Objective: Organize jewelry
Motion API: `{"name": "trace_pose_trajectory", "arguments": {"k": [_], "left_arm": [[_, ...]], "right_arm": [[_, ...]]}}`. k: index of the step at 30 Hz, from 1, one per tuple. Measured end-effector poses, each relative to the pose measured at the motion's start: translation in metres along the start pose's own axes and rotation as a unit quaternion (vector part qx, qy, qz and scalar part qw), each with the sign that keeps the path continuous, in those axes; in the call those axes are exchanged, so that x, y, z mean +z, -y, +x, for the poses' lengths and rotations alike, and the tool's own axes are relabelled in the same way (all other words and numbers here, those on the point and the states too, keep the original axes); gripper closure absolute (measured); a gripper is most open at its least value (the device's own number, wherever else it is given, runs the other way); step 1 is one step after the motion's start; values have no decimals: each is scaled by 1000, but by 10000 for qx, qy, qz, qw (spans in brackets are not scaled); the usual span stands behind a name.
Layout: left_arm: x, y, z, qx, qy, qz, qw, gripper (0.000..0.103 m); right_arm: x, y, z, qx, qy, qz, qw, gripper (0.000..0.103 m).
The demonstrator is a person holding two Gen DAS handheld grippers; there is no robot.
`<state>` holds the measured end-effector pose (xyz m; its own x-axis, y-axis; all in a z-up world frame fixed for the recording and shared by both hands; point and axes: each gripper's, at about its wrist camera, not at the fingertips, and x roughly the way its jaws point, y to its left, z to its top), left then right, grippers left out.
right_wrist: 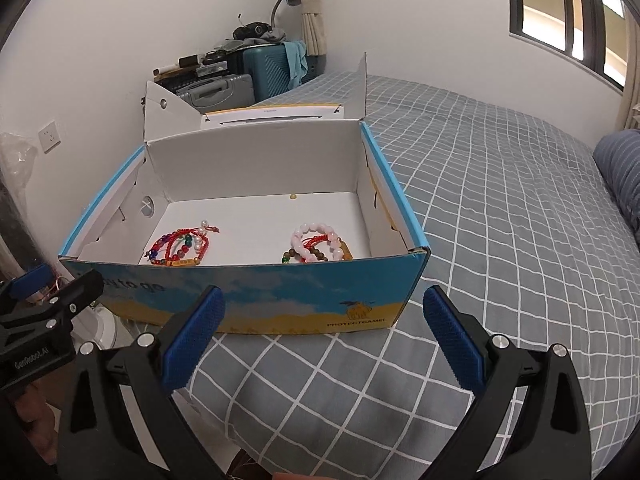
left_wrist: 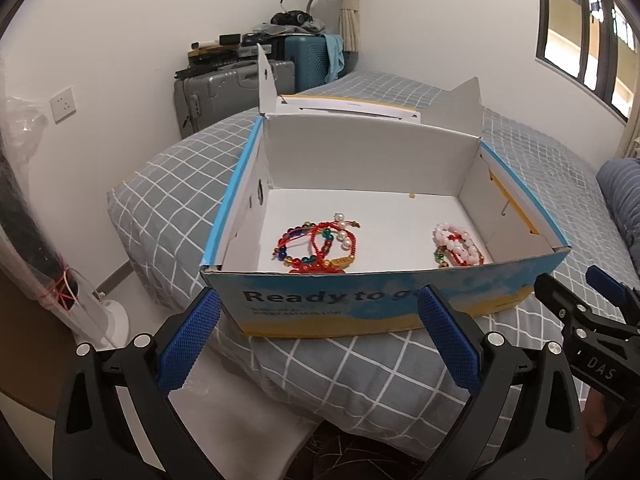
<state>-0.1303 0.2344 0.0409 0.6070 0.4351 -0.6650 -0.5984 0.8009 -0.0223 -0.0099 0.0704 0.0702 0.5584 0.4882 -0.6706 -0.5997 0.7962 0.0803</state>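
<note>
Bracelets lie in two piles in the box [left_wrist: 360, 308] just ahead of your spread, empty left gripper [left_wrist: 316, 340] and right gripper [right_wrist: 324, 336], colourful pile [left_wrist: 316, 248] left, pink pile [right_wrist: 316, 244] right; light, limp, tangle-prone, so pinch one strand's cord.

An open box [right_wrist: 280, 292] sits on a grey checked bed [right_wrist: 500, 208], lid flaps up at 12 o'clock. Inside, red bracelets [right_wrist: 182, 246] lie at 9 o'clock and pink bracelets [right_wrist: 318, 246] toward 3 o'clock, well apart. The right gripper [right_wrist: 320, 320] hangs empty at 6 o'clock, jaws spread wide. The left gripper [right_wrist: 52, 300] shows at 8 o'clock. Suitcases [right_wrist: 240, 80] stand at 11 o'clock.
</note>
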Motion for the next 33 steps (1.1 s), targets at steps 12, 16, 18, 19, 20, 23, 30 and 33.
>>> {"name": "trace_pose_trajectory", "arguments": {"k": [12, 16, 18, 19, 20, 23, 30, 33], "left_arm": [[-2, 5, -2, -28, 40, 113, 9999, 6], [-3, 6, -1, 69, 3, 165, 9998, 6], [-3, 7, -1, 114, 30, 177, 9998, 6], [-4, 7, -1, 135, 25, 172, 9998, 6], [-4, 7, -1, 134, 25, 168, 9998, 6], [-4, 8, -2, 147, 43, 177, 9997, 6], [-3, 10, -1, 155, -8, 196, 9997, 6], [-3, 11, 0, 152, -21, 209, 9997, 6]], "right_arm": [[-3, -1, -3, -31, 11, 32, 10000, 8], [-3, 0, -2, -32, 2, 36, 10000, 8], [-3, 0, -2, -33, -3, 27, 10000, 8], [-3, -1, -2, -33, -5, 24, 10000, 8], [-3, -1, -1, -35, -10, 9, 10000, 8], [-4, -1, -1, -24, -9, -2, 10000, 8], [-5, -1, -2, -27, -3, 34, 10000, 8], [-5, 0, -2, -32, -8, 51, 10000, 8]]}}
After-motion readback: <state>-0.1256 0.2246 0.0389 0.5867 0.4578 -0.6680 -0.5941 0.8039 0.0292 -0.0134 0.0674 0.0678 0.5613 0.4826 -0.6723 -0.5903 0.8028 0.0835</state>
